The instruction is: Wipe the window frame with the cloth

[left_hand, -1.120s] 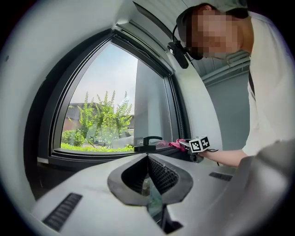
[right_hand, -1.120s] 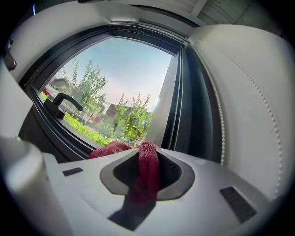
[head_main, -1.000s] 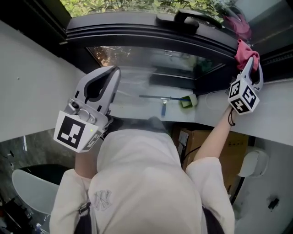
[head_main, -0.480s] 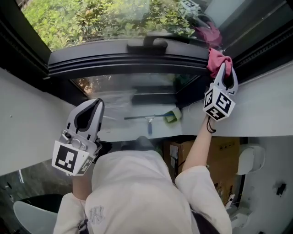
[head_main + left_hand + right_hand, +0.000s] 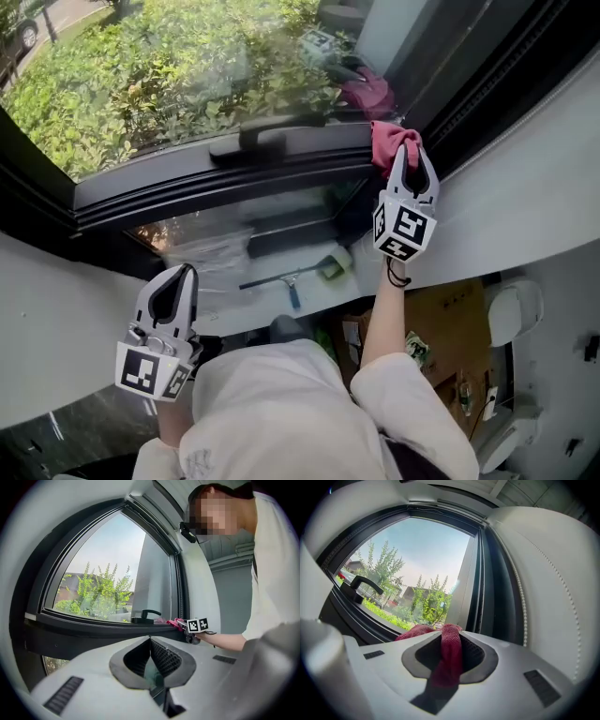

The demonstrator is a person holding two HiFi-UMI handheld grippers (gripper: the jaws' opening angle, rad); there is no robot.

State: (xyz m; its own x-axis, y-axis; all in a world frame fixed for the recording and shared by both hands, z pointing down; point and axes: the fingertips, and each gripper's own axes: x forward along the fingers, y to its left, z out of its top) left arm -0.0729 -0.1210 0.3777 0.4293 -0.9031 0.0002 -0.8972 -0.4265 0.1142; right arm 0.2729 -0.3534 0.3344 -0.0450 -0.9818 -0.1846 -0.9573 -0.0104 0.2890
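Left gripper (image 5: 181,277) hangs at lower left, jaws together on nothing; right gripper (image 5: 410,150), upper right, pinches the red cloth (image 5: 382,141) at the right corner of the frame (image 5: 187,192). Wiping looks barely begun, with the frame's long leftward run not yet done. Box (image 5: 459,319) at lower right: contents not visible.

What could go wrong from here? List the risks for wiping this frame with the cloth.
1. The right gripper pinches only a narrow fold of the red cloth. Drag against the window frame could pull the cloth free.
2. The handle stands proud of the frame, to the cloth's left in the head view. A sweep that way could knock the gripper against it.
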